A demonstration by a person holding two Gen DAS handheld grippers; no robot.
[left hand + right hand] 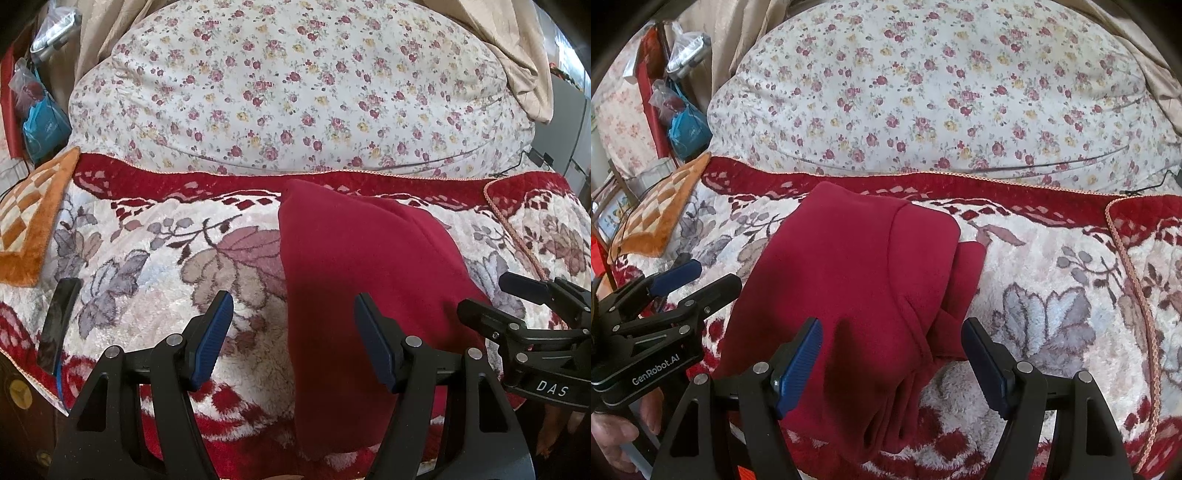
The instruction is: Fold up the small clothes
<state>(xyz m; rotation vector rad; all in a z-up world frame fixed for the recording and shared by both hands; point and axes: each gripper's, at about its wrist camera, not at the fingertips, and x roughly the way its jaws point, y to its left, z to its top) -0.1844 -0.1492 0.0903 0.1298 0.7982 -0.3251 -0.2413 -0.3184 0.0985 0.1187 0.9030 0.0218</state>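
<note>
A dark red garment [354,280] lies folded lengthwise on a plush red-and-white floral blanket [155,266]. In the right wrist view the garment [849,288] shows layered folds along its right side. My left gripper [293,343] is open and empty, hovering over the garment's left edge. My right gripper [892,365] is open and empty, above the garment's near right part. The right gripper also shows at the right of the left wrist view [491,295], and the left gripper at the left of the right wrist view [709,275]; both are apart from the cloth.
A large floral-print cushion [288,92] rises behind the blanket. An orange checkered mat [26,221] lies at the left. A dark phone-like object [57,321] lies near the blanket's left edge. Bags [40,122] hang far left. A second bordered blanket piece [1148,280] overlaps on the right.
</note>
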